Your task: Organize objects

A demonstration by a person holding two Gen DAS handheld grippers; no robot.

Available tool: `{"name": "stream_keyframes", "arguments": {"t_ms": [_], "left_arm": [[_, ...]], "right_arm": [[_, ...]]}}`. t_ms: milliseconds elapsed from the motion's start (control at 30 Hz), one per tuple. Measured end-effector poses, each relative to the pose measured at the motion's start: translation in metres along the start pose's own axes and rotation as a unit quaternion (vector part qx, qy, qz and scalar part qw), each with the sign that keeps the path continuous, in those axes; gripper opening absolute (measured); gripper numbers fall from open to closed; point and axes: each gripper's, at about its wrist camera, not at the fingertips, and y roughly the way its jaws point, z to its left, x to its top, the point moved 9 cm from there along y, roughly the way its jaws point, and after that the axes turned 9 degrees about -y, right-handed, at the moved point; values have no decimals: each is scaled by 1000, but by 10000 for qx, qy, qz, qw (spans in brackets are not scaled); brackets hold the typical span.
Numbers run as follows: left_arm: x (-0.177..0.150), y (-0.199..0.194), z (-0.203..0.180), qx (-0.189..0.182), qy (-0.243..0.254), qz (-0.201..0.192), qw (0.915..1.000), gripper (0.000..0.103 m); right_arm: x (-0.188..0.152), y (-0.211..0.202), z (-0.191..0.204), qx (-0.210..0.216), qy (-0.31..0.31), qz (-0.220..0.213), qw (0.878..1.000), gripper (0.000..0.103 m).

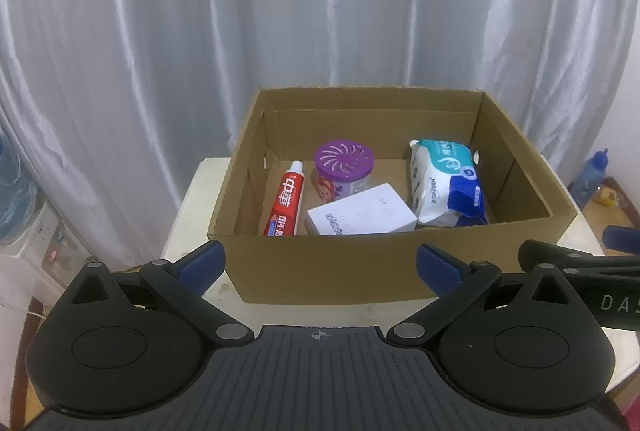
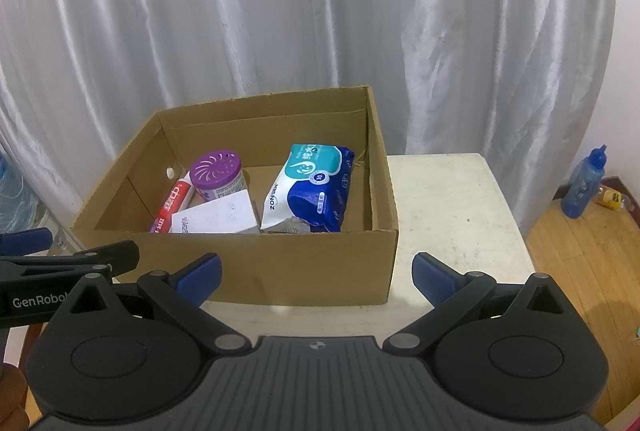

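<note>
The cardboard box (image 1: pixel 328 263) stands on the white table (image 2: pixel 452 199), with its top open and all four items lying on its bottom. It is the biggest thing here; I judge it light but a little floppy at the walls, so it is better to take it by two opposite walls near the corners than by one rim.

Next in size is the wet wipes pack (image 1: pixel 446 183), at the right side of the box, leaning near the right wall. It should be soft and somewhat heavy for its size, with a slippery film. A grip across its narrow middle seems safest, not on the loose end.

The white carton (image 1: pixel 362 211) lies flat in the middle front, just beside the wipes and against the jar. It looks stiff and light; its two long sides are good for the fingers.

The purple-lidded jar (image 1: pixel 344 171) stands upright behind the carton. It is rigid and round, so it may slip; hold it across the body under the lid.

The toothpaste tube (image 1: pixel 286 201) lies at the left, along the left wall. It is soft and yields under pressure; the cap end is firmer. In the right wrist view it is half hidden, so I cannot tell if it touches the jar.

The left gripper (image 1: pixel 320 263) and the right gripper (image 2: pixel 316 273) are both spread wide with nothing between the fingers, in front of the box.
</note>
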Motion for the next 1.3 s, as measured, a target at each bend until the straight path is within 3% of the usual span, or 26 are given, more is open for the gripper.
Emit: {"name": "stream_keyframes", "arguments": {"t_ms": [1300], "left_arm": [[-1, -5, 1, 8, 90, 1, 10000, 102]], "right_arm": [[-3, -6, -3, -5, 104, 6, 9999, 103]]}}
